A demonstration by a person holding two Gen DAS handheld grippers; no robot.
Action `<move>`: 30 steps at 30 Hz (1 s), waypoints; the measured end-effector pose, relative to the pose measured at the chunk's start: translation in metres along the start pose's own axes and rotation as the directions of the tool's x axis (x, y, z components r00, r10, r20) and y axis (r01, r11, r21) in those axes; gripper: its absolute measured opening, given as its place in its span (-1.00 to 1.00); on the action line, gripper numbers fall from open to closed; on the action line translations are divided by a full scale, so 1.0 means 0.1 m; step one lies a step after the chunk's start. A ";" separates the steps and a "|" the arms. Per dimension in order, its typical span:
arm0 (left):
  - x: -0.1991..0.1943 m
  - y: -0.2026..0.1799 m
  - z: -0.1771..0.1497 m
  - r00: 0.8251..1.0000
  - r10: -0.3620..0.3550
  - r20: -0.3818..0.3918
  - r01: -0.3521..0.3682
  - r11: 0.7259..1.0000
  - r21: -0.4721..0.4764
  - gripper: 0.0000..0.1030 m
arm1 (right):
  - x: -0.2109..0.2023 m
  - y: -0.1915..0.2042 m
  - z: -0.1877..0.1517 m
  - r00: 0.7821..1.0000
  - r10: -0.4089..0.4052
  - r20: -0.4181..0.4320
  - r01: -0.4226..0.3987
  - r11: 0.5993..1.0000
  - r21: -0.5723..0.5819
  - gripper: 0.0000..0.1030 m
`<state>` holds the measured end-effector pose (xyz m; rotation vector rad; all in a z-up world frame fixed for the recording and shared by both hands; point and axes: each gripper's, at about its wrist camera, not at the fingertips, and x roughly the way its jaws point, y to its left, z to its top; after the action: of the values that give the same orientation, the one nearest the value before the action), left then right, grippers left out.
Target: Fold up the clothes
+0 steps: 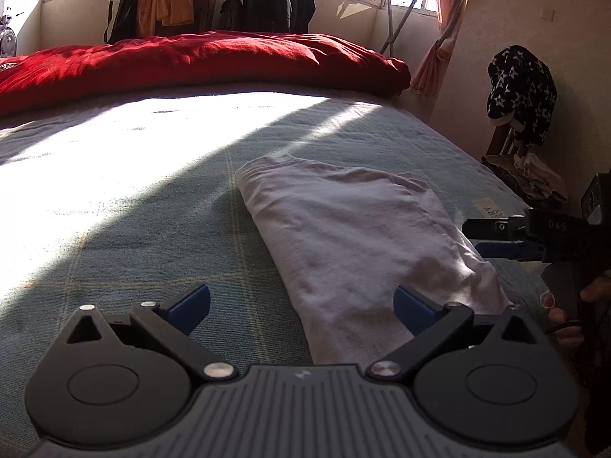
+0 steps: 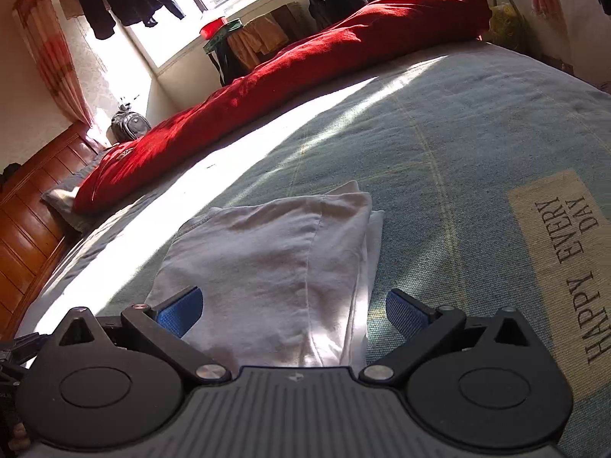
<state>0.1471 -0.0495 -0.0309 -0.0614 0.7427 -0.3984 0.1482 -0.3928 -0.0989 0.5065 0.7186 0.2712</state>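
Folded white T-shirt [image 2: 275,263] on blue bedspread [image 2: 439,145]

Patch [image 2: 561,263] reads "HAPPY EVERY DAY"; left claw [image 1: 301,309] and right claw [image 2: 294,311] both released (right marked "DAS").

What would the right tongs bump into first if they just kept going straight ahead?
Probably the white shirt: it lies folded on the bed directly between the open right tongs. Their height above it is hard to judge.
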 end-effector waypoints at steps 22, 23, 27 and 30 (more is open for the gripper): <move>1.08 0.51 0.33 0.895 -0.433 -0.103 0.367 0.848 -0.382 0.98 | 0.51 -0.16 0.28 0.983 0.147 -0.110 -0.136 0.985 0.102 1.00; 1.17 0.53 0.38 0.886 -0.449 -0.113 0.373 0.837 -0.399 0.98 | 0.57 -0.17 0.32 0.980 0.159 -0.117 -0.146 0.983 0.112 1.00; 1.42 0.63 0.47 0.847 -0.519 -0.118 0.415 0.783 -0.464 0.98 | 0.76 -0.32 0.47 0.962 0.230 -0.147 -0.203 0.962 0.182 1.00; 1.43 0.70 0.43 0.826 -0.556 -0.091 0.439 0.737 -0.514 0.98 | 0.77 -0.45 0.50 0.945 0.293 -0.146 -0.249 0.933 0.260 1.00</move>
<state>0.2941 -0.0421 -0.1047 -0.7084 1.0562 -0.7463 0.2415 -0.4173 -0.1340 0.8210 0.8655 0.5002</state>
